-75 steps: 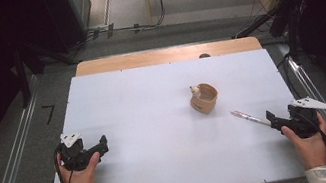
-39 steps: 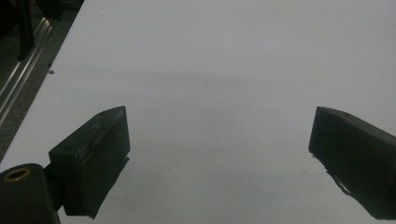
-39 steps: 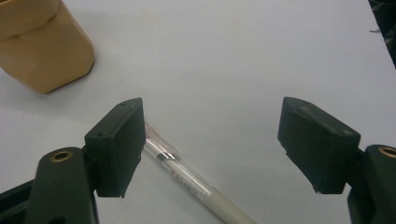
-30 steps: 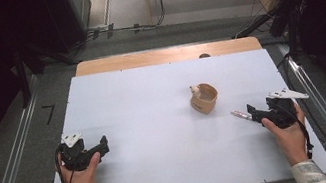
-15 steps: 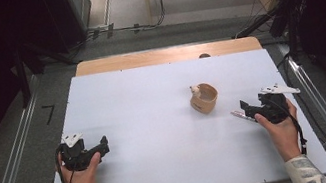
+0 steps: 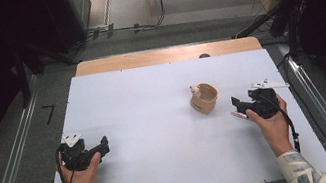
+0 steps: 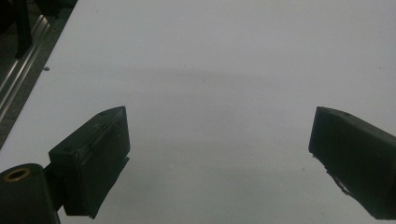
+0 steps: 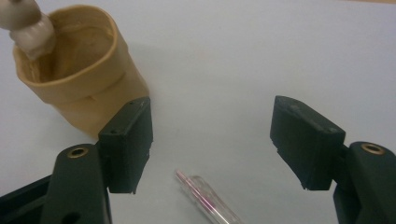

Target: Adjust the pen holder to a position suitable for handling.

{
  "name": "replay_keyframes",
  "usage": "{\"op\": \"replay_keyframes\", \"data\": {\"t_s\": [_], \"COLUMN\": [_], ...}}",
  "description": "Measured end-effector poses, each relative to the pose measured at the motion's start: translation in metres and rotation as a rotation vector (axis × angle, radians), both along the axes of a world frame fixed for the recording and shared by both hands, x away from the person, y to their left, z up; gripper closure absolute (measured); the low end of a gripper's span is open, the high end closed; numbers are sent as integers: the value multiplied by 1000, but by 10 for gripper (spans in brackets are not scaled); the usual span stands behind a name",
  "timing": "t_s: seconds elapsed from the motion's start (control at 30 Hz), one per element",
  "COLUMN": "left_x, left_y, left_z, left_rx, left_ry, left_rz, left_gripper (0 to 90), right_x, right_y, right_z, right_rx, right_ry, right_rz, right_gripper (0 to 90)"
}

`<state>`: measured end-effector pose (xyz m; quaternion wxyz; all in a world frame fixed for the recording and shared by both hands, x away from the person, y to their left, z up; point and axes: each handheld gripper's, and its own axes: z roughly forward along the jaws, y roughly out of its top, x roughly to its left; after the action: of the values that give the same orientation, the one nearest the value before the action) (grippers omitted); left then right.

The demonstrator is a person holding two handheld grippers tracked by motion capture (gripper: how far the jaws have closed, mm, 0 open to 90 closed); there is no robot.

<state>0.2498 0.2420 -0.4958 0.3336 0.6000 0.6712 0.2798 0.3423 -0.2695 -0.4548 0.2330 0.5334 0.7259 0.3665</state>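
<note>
Black right gripper gapes wide over the pen (untouched).

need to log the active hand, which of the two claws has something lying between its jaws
The right claw: a clear pen with a pink core lies on the white table between its open jaws, beside the tan cup. The left claw is open over bare table.

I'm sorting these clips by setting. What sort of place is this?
Probably a lab or recording workspace, not a home: a white tabletop flanked by metal rails, cables on the floor, and a person working handheld grippers, left and right.
</note>
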Motion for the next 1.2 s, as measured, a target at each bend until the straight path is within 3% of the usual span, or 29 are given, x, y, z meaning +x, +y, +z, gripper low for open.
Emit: {"op": "replay_keyframes", "data": {"t_s": [1.2], "left_x": [1], "left_y": [1], "left_z": [-1], "left_rx": [-1], "left_ry": [16], "left_rz": [-9], "left_gripper": [56], "right_x": [31], "right_y": [42], "right_z": [14], "right_rx": [10], "right_ry": [-14], "right_rz": [43], "right_gripper": [380]}}
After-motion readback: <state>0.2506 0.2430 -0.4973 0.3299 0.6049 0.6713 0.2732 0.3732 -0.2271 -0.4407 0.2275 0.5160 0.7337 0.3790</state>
